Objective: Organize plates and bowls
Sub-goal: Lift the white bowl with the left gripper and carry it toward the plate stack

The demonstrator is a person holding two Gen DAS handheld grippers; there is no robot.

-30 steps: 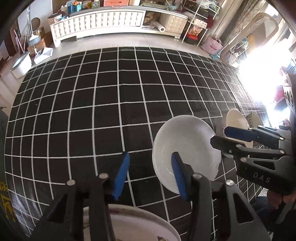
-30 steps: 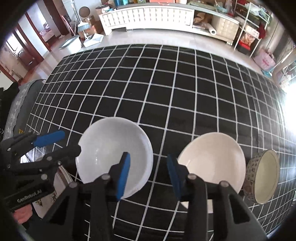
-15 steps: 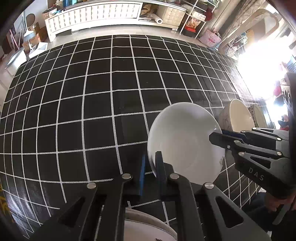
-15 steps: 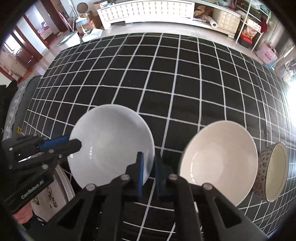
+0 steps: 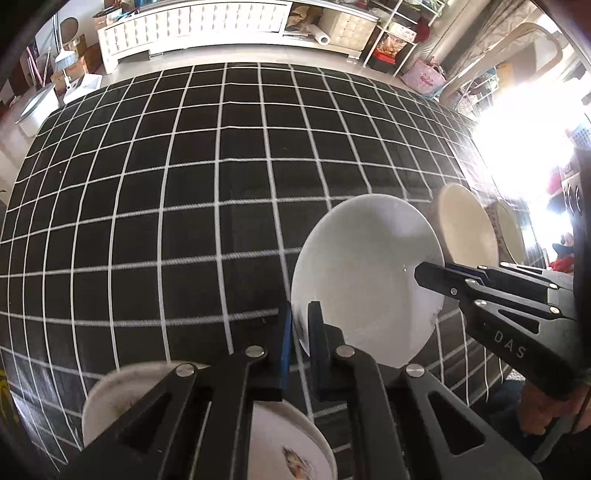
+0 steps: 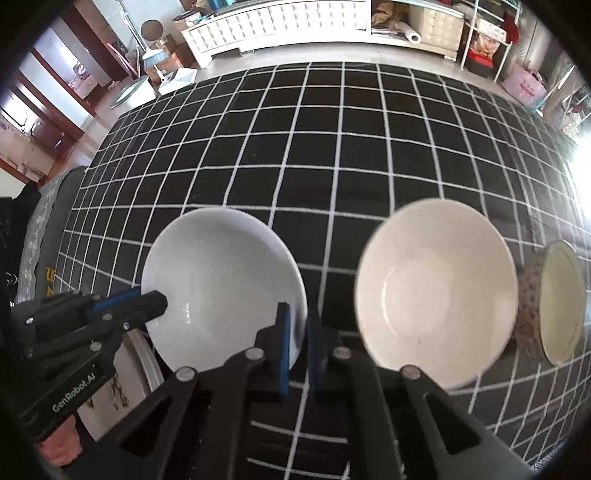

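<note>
A white bowl (image 5: 365, 273) (image 6: 221, 284) is held above the black checked tablecloth by both grippers. My left gripper (image 5: 300, 332) is shut on its left rim; it also shows in the right wrist view (image 6: 147, 301). My right gripper (image 6: 298, 332) is shut on its right rim; it also shows in the left wrist view (image 5: 432, 275). A cream bowl (image 6: 436, 302) (image 5: 465, 225) sits to the right of it. A small patterned bowl (image 6: 554, 306) (image 5: 508, 230) stands farther right. A decorated plate (image 5: 291, 443) (image 6: 114, 384) lies under the left gripper.
The black tablecloth with white grid (image 5: 184, 184) covers the whole table. Beyond its far edge are a floor, a long white cabinet (image 5: 192, 22) and shelves (image 6: 487, 37). Strong window glare (image 5: 528, 122) washes out the right side.
Both grippers went from open to shut on opposite rims of the white bowl. The bowl has come up off the cloth and the views have shifted.
</note>
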